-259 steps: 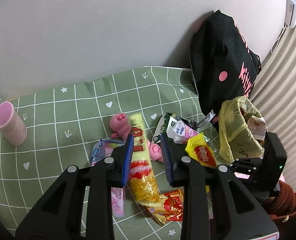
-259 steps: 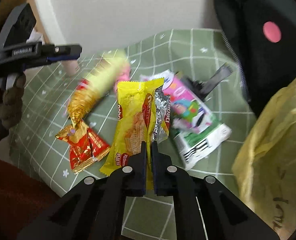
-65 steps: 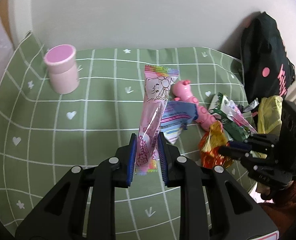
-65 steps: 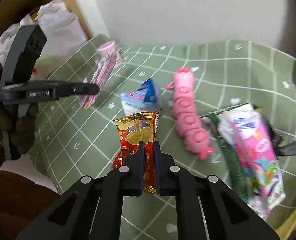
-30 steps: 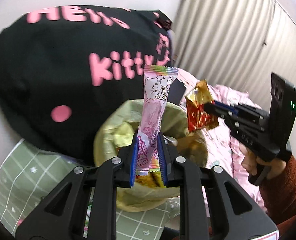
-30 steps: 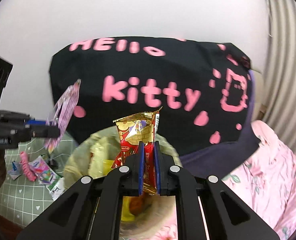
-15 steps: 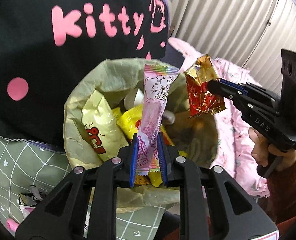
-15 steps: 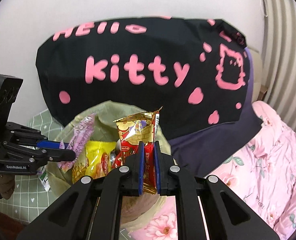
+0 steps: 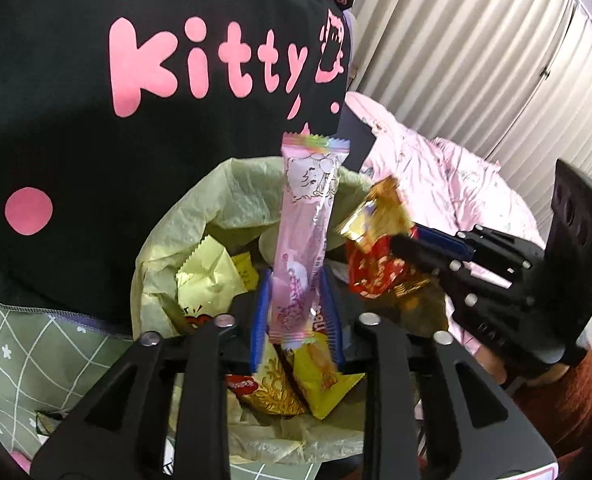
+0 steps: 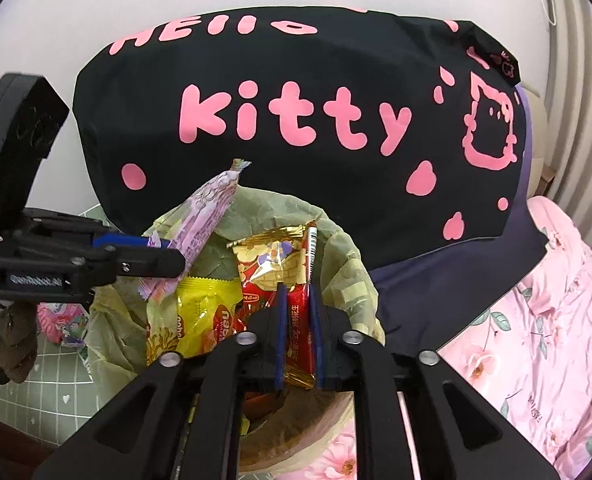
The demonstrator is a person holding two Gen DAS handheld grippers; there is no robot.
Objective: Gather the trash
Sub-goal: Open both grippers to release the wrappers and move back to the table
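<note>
Both grippers now sit lower over the yellow plastic trash bag, off the table. Left gripper jaws are opening round the pink candy wrapper; right gripper jaws are opening round the red-and-gold foil wrapper.

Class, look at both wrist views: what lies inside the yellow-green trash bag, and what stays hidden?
Inside the trash bag lie a pale yellow wrapper and yellow snack packets. Its bottom and deeper contents are covered by these wrappers and the gripper fingers.

Pink letters on the black bag read "Hello kitty", and the left gripper carries a small label reading "GenRobot.AI".
</note>
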